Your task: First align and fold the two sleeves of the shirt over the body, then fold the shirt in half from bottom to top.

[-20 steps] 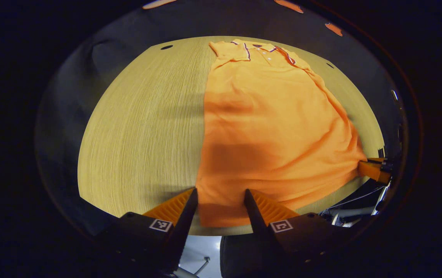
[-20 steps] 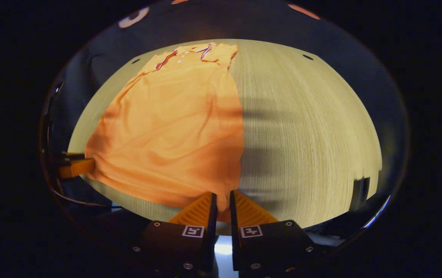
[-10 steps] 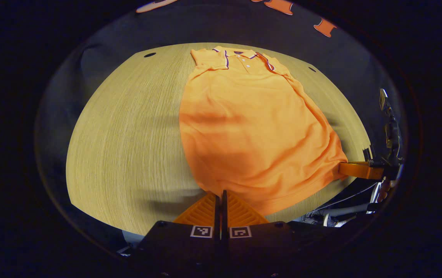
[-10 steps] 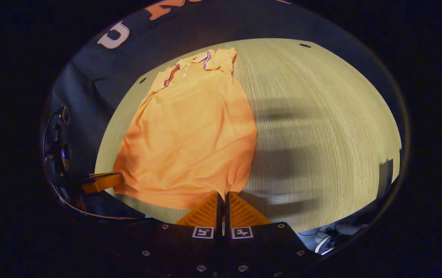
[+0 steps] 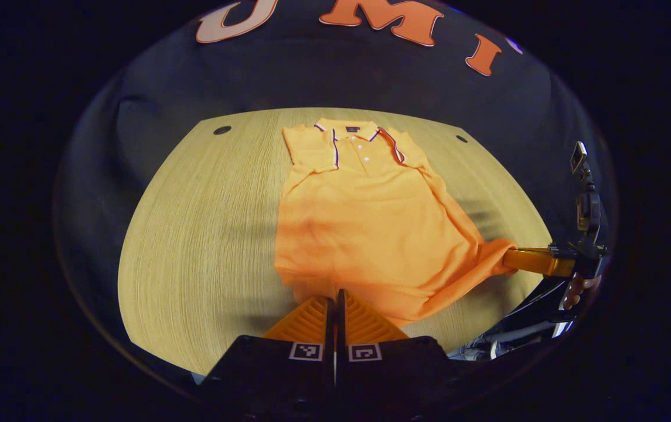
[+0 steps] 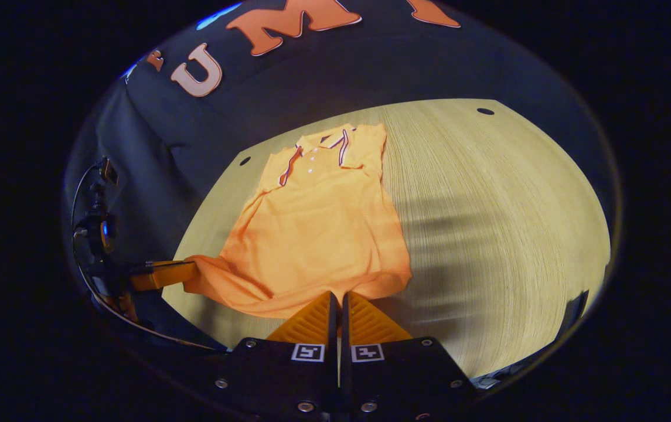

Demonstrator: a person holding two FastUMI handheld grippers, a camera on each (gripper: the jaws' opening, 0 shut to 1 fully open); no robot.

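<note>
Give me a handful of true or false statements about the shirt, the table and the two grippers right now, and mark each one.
1. The orange shirt lies with its collar at the far end of the wooden table. True.
2. The left gripper has its jaws wide open above bare wood. False: the jaws are closed on the shirt's near hem.
3. The right gripper is clamped on the other bottom corner of the shirt. True.
4. The shirt is already folded in half, its hem resting on the collar. False: the hem is at the near end, held by both grippers.
5. The collar has dark and white trim. True.
</note>
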